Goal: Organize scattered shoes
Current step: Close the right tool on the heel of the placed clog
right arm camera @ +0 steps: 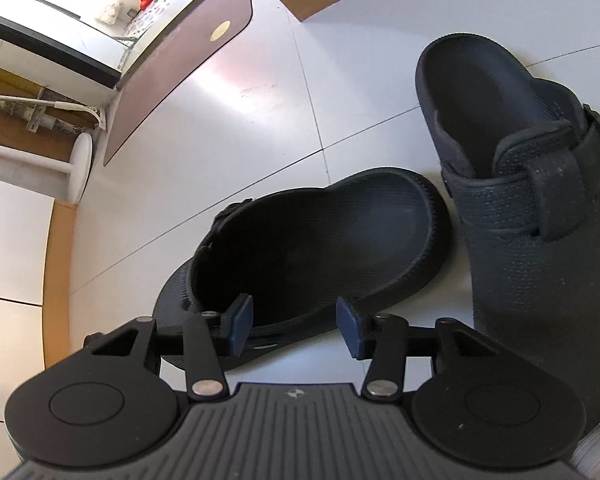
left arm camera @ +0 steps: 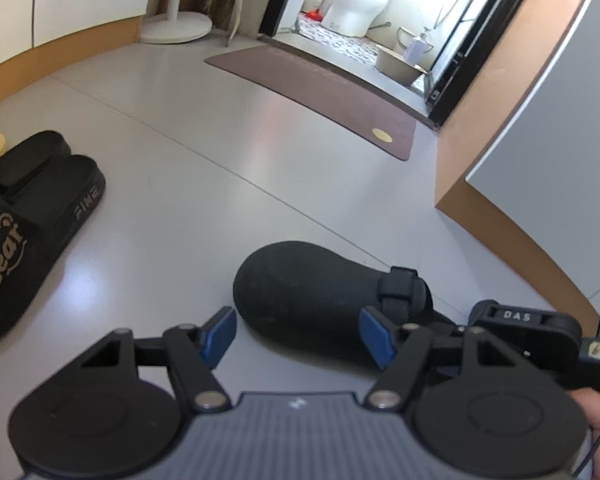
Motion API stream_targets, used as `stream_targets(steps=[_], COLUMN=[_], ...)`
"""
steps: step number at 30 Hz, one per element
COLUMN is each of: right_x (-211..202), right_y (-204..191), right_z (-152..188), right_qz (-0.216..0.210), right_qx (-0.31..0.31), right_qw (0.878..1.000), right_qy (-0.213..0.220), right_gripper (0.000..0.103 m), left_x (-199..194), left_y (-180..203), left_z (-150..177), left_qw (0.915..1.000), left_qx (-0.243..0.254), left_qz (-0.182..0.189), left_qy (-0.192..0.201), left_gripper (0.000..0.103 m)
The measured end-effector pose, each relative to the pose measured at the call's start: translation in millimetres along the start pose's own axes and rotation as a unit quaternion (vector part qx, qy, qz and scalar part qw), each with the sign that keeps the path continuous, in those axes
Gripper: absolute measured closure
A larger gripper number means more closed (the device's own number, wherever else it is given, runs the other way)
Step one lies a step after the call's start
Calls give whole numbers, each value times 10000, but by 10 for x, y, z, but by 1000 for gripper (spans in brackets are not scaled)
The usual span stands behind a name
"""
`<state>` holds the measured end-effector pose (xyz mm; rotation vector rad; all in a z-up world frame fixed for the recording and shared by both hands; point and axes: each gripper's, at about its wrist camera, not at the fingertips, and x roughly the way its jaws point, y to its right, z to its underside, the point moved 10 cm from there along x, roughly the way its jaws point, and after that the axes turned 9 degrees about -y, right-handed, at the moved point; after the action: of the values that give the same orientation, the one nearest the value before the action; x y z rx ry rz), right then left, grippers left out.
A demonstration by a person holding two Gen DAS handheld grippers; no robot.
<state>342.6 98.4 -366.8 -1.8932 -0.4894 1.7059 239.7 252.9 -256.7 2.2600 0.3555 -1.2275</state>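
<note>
Between the right claw's pads, on the pale floor: a dark clog tipped on its side.

The tipped clog [right arm camera: 312, 248] lies straight ahead of the right claw [right arm camera: 294, 326], heel end nearest, long axis running away up-right; the jaws stand half open astride its rim, gripping nothing. Its upright mate [right arm camera: 540, 208] sits just beside it, to the right. The left claw [left arm camera: 298, 336] hangs wide open and empty. Black slides [left arm camera: 28, 224] at the floor's left edge read "Bear" and "FINE".
</note>
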Motion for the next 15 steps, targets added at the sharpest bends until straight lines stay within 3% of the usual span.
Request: stream_targets(steps=[4, 15], right_x=[-14, 70], right_y=[26, 70], right_z=[27, 50], right_qz=[-199, -513], right_qx=[300, 1068], right_qw=[9993, 9929], right_qy=[-48, -132], right_gripper=[52, 52], left_x=[29, 8], left_y=[-42, -106], left_z=[22, 5], left_qw=[9998, 9996], left_qx=[-34, -209], left_qz=[-161, -172], left_qy=[-57, 12], left_gripper=[32, 32])
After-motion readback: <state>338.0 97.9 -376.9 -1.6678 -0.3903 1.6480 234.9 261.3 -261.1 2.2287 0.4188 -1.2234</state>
